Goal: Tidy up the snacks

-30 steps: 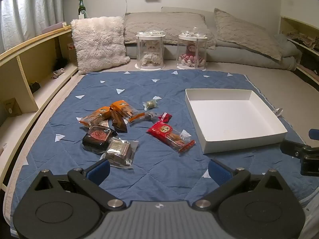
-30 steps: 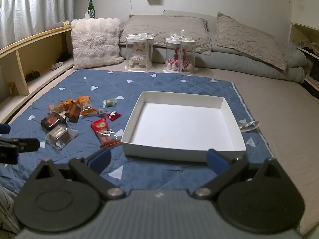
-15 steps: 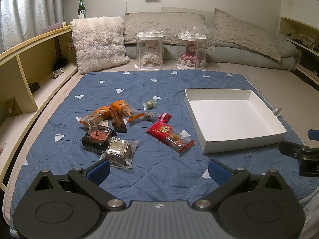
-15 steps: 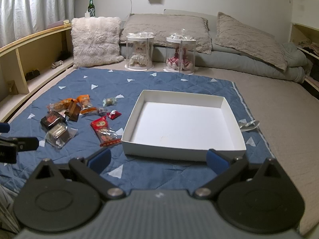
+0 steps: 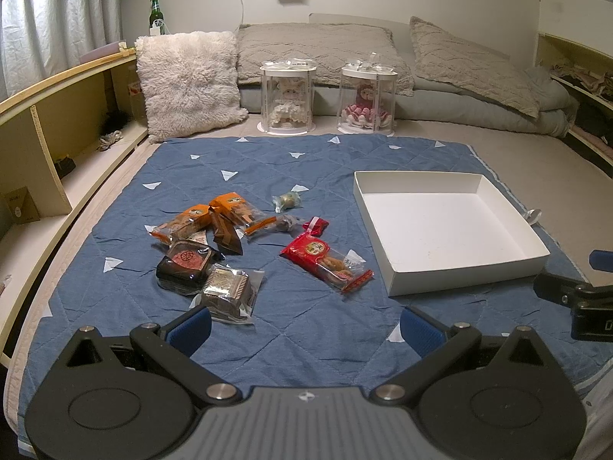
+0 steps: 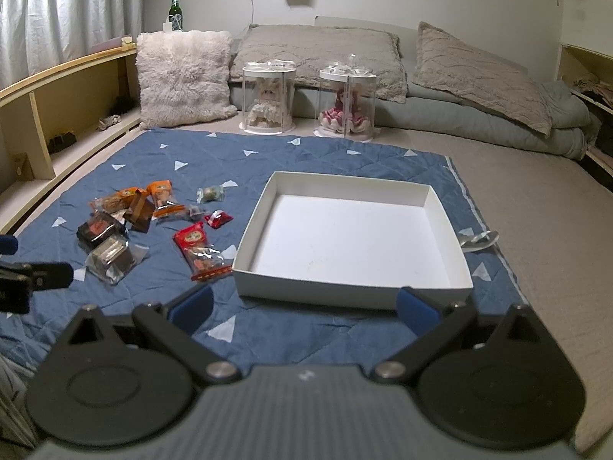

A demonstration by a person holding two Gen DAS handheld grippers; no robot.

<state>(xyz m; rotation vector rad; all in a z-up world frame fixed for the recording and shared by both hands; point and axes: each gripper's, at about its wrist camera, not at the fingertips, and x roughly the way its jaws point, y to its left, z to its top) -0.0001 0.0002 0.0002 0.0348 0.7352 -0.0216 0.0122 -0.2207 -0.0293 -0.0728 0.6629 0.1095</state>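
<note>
- A pile of wrapped snacks [image 5: 214, 245] lies on the blue mat, left of the box.
- The white box [image 5: 444, 226] sits flat and open, with nothing inside.

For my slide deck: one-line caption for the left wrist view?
Open left gripper faces wrapped snacks scattered on a blue quilt, left of an empty white box.

1. Landmark: white box [image 5: 452, 268], on blue quilt [image 5: 306, 329], nothing inside.
2. Left gripper [image 5: 304, 326], near edge, jaws wide apart, nothing between.
3. Red packet [image 5: 325, 258] just left of box, apart from it.
4. Snack pile [image 5: 207, 245] well left of box: orange, dark and clear wrappers overlapping.
5. Right gripper [image 5: 582, 299] just right of box's near corner; jaw state unreadable.
</note>
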